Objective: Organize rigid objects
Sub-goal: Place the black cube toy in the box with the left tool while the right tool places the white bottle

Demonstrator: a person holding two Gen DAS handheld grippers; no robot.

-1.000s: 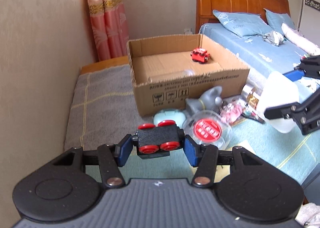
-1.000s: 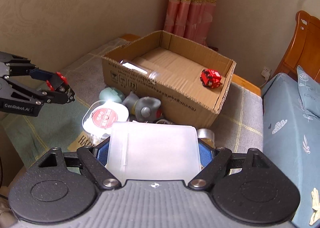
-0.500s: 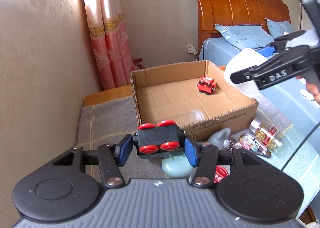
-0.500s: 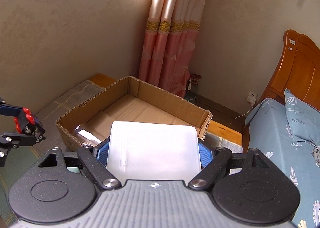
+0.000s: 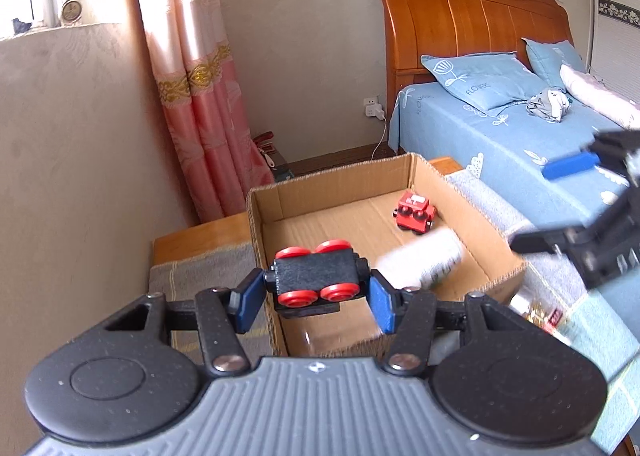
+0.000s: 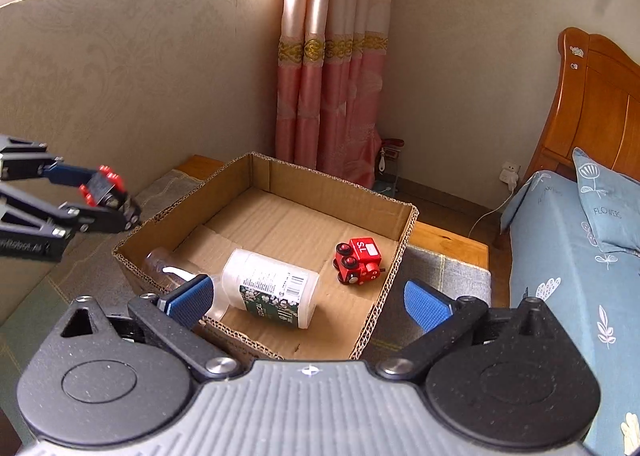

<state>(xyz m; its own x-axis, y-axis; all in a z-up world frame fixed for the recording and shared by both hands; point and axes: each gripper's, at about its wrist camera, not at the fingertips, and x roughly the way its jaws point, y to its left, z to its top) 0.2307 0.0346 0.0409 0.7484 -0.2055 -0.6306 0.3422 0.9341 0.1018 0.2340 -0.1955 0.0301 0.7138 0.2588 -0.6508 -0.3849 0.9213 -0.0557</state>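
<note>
The white bottle [image 6: 270, 288] is now lying on its side on the floor of the cardboard box [image 6: 396, 256], near the red toy train [image 6: 358, 262]; half a second ago we were holding it in the right tool [image 6: 308, 300]. That tool's jaws are opening with nothing between them, so one more item is stowed. We are clamping the left tool [image 5: 316, 292] on the black toy car [image 5: 316, 278], over the near box wall. The right view is showing the bottle sharply; the left view is showing it blurred, yet showing the car's grip closely.
</note>
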